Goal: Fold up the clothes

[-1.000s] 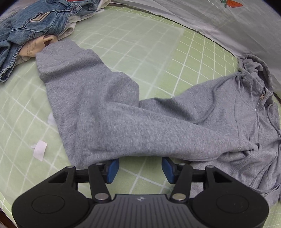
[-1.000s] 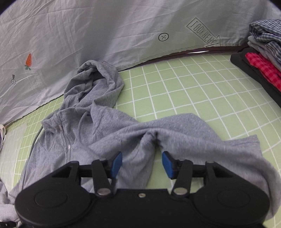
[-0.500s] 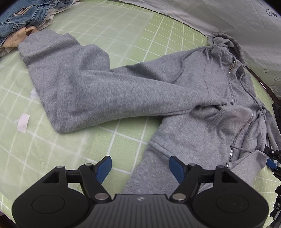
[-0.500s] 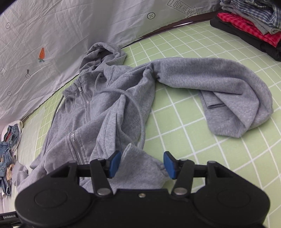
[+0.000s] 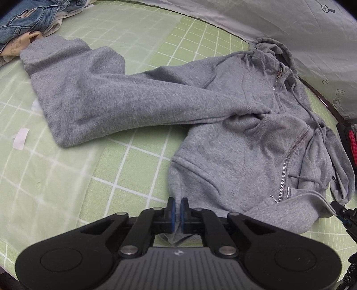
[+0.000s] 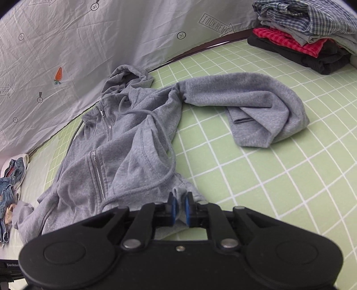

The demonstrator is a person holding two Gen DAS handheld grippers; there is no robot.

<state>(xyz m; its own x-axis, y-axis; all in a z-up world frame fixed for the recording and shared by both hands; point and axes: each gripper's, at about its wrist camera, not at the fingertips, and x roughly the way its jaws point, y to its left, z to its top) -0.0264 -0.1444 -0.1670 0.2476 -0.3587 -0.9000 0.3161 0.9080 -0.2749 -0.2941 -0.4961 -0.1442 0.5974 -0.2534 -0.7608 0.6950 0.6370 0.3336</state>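
Hoodie (image 6: 125, 142) spread on the mat (image 6: 279, 178), folded stack (image 6: 312, 38) behind at its far right.

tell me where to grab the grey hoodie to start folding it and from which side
Take the grey hoodie by its bottom hem, one corner per hand, coming in from the near edge of the green grid mat. The hem lies nearest, the hood points away, and both sleeves sprawl outward. The left tongs and right tongs are shut on those corners.

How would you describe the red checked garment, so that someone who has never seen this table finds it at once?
Look at the green checked mat, far right corner, beside the grey sheet. A folded pile stands there. The red checked garment lies in its middle, under the blue checked shirt and above the black garment; it is the only red one.
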